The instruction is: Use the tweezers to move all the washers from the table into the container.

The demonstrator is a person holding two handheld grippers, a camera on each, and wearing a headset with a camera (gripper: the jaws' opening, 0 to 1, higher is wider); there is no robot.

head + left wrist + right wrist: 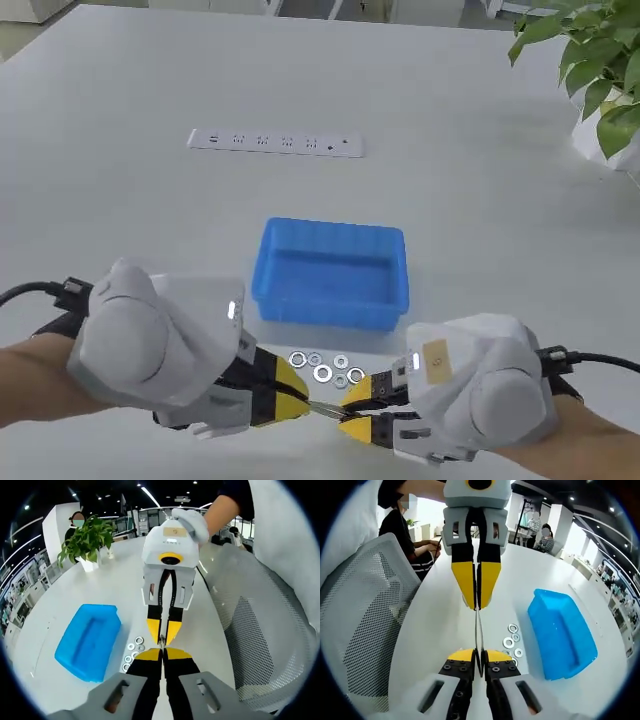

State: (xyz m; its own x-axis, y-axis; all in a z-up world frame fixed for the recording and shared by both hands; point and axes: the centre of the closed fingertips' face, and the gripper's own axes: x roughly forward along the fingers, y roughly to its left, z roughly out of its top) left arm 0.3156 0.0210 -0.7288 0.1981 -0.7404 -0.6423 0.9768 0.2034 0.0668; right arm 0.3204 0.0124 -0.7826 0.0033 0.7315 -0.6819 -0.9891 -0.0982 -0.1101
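Left gripper: jaws closed on one end of the tweezers, low over the table.
Right gripper: facing the left one, jaws clamped on the tweezers' other end.
Washers: small cluster on the table, just beyond the tweezers.
Container: blue tray, just behind the washers.
Power strip: white, well beyond the container.
Plant: far right corner.

the container is blue, the washers silver, the table pale grey.
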